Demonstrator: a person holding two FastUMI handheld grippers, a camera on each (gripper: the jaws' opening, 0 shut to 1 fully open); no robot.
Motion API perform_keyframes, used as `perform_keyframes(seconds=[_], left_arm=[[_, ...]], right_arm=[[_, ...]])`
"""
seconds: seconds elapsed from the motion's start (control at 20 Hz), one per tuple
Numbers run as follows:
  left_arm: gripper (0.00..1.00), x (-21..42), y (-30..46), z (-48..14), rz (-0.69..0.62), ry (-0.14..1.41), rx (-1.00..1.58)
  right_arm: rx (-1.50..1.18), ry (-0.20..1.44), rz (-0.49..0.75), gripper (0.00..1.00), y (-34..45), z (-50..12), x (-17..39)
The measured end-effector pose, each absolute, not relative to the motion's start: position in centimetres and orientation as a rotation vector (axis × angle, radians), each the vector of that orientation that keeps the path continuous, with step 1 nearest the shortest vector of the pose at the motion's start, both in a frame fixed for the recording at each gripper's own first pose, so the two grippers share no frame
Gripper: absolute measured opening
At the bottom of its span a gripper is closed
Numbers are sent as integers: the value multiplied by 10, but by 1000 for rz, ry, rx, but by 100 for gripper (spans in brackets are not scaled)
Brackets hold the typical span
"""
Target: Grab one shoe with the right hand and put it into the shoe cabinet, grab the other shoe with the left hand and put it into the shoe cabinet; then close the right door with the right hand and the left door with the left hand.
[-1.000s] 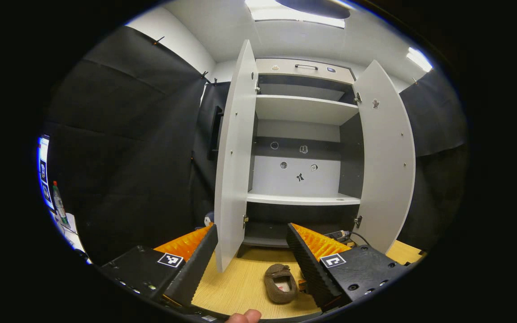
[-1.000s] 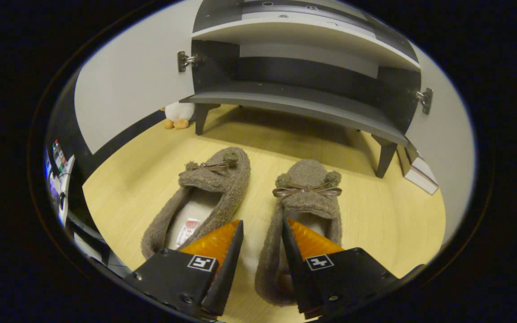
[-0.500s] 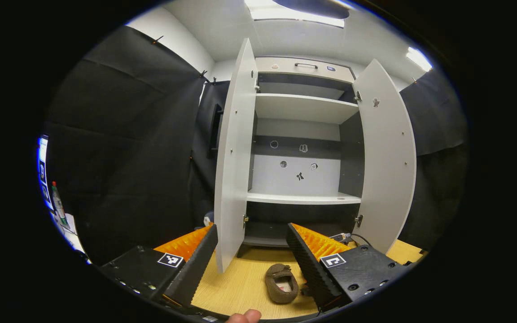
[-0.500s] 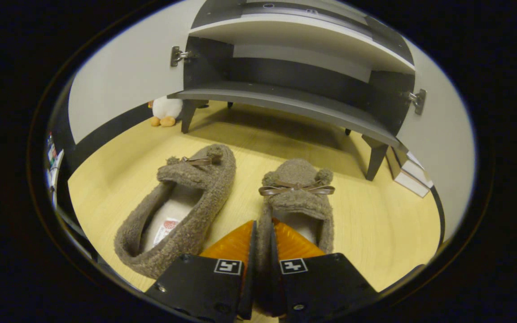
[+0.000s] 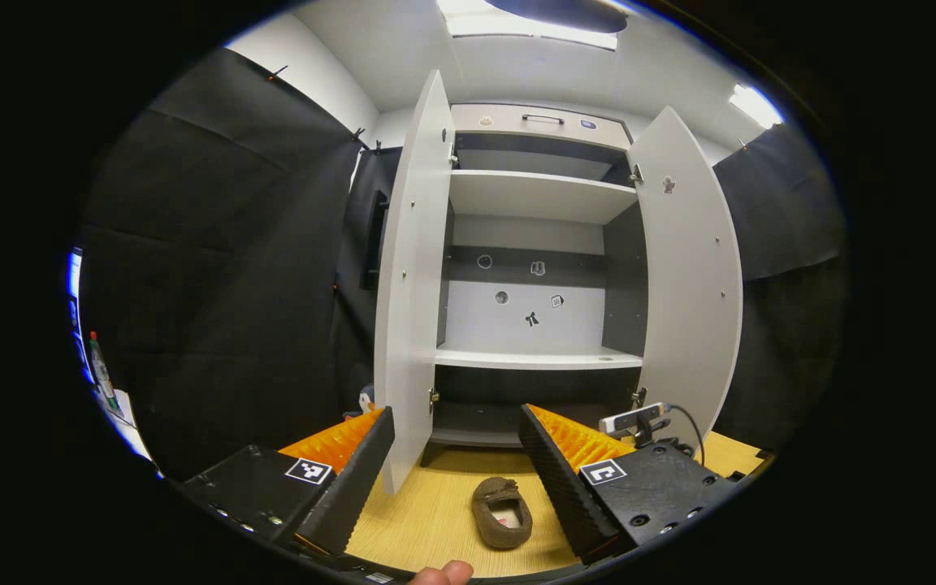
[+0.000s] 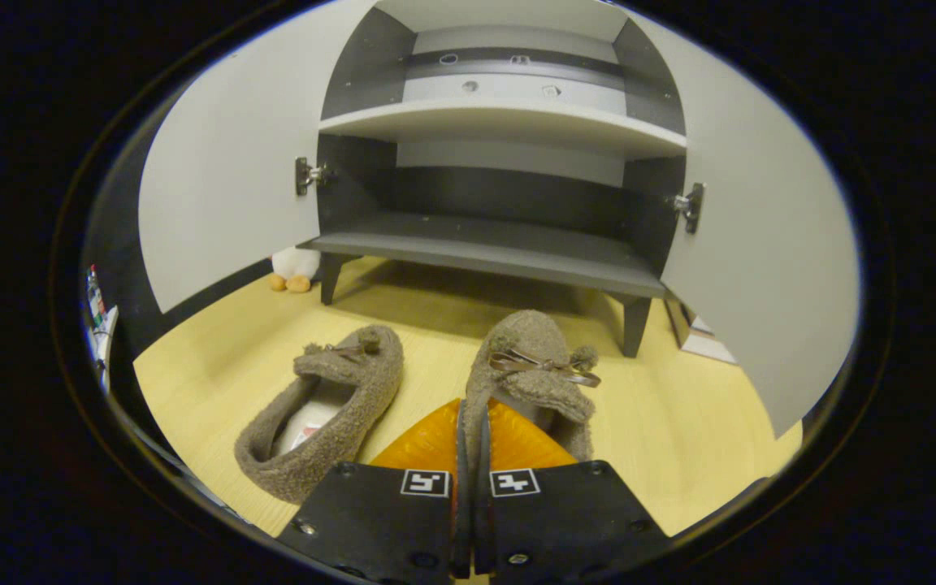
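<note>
Two brown fluffy slippers with bows show in the right gripper view. My right gripper (image 6: 470, 404) is shut on the heel-side wall of the right slipper (image 6: 531, 351), which hangs tilted with its toe toward the shoe cabinet (image 6: 484, 248). The left slipper (image 6: 330, 402) lies on the wooden floor beside it. In the left gripper view my left gripper (image 5: 457, 411) is open and holds nothing, well above that slipper (image 5: 502, 512) on the floor. The cabinet (image 5: 537, 357) stands ahead with the left door (image 5: 407, 276) and the right door (image 5: 691, 268) wide open.
A small plush toy (image 6: 293, 266) sits on the floor by the cabinet's left leg. Flat boxes (image 6: 699, 337) lie behind the right door. A bottle (image 5: 98, 366) stands at the far left. A white device with a cable (image 5: 634, 418) shows near the right door.
My right gripper went from open around the right slipper's wall to shut on it, then lifted it and tipped up toward the cabinet. My left gripper stayed open and barely moved.
</note>
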State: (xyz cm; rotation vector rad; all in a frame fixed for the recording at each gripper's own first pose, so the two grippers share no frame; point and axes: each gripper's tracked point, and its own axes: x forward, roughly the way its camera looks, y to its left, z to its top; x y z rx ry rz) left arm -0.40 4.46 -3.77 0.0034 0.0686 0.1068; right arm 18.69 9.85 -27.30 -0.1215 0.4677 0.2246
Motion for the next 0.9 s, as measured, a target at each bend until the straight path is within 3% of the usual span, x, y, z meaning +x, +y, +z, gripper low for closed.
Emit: perform_keyframes(seconds=[0.45,0.9], left_arm=[[95,2,17,-41,34,64,-6],[95,4,4,-43,12,53,-7]], right_arm=[[-104,320,267,5,99,-139,171],[-168,220,267,5,107,14,265]])
